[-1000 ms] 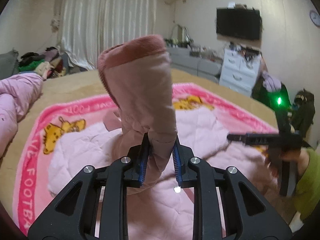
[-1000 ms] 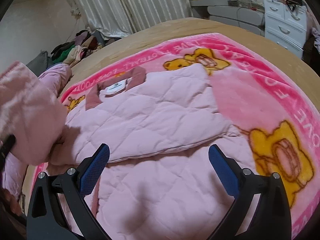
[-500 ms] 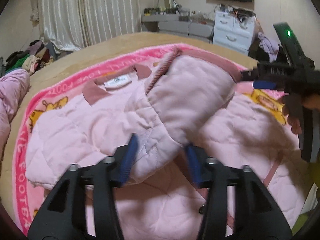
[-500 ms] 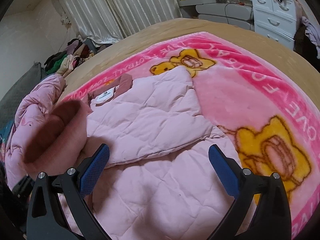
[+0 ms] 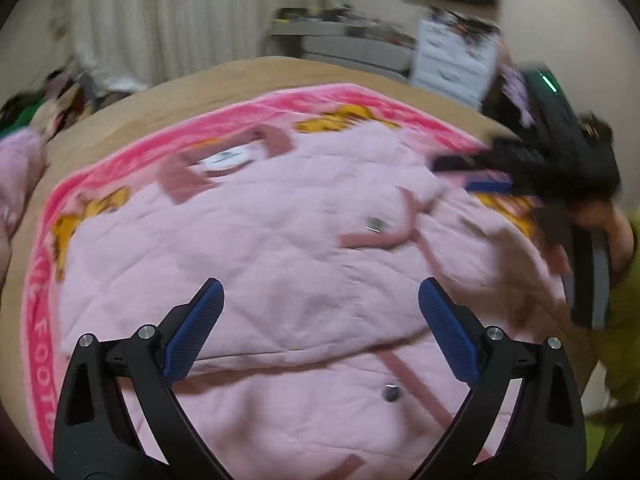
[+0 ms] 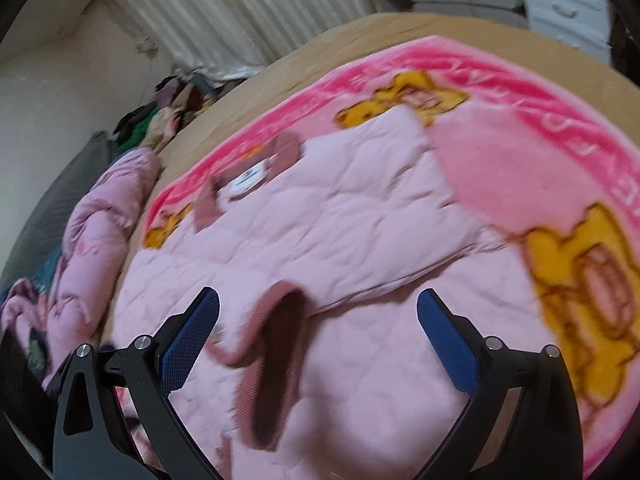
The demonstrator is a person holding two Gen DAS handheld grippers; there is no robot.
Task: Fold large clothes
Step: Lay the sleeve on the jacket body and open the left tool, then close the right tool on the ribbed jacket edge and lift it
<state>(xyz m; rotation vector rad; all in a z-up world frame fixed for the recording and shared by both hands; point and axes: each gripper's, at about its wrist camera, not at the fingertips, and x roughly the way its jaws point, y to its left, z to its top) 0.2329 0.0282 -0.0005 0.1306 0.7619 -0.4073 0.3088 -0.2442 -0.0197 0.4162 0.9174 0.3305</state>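
Left wrist view: left gripper (image 5: 320, 328), just opened wide, empty above pink jacket (image 5: 280, 248).

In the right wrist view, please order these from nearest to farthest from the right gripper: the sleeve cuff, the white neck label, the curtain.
1. The sleeve cuff, lying open on the jacket, low between the right gripper's fingers.
2. The white neck label, at the collar, up and to the left.
3. The curtain, on the far wall beyond the bed.
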